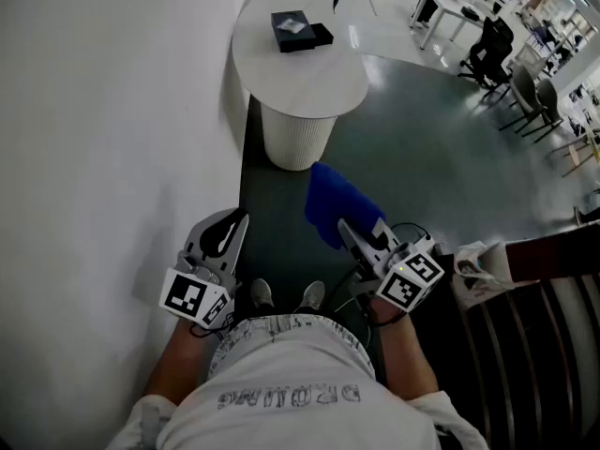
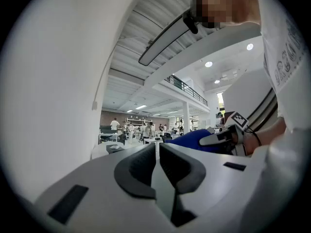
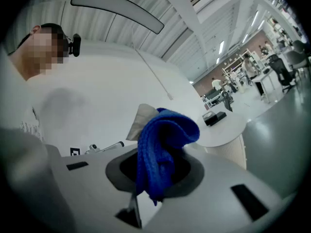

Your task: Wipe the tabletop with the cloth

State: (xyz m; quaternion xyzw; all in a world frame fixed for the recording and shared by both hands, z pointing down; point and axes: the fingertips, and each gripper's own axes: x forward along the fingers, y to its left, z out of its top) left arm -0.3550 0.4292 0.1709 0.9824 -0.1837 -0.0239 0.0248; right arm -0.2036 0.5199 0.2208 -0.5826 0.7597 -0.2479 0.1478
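Right gripper (image 1: 349, 231): jaws clamped on a crumpled blue knitted cloth (image 3: 163, 144), which bunches up between and above them. Left gripper (image 2: 156, 152): jaws pressed together (nothing between). Round white table (image 1: 309, 87) well ahead of both.

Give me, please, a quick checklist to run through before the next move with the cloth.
1. Blue cloth clamped in the right gripper: ok.
2. Left gripper free: ok, jaws together with nothing between them.
3. Cloth touching the round table: not ok, it hangs in the air short of the table.
4. Tabletop free of things: not ok, a black box sits on it.
5. Where the dirt lies: cannot tell.
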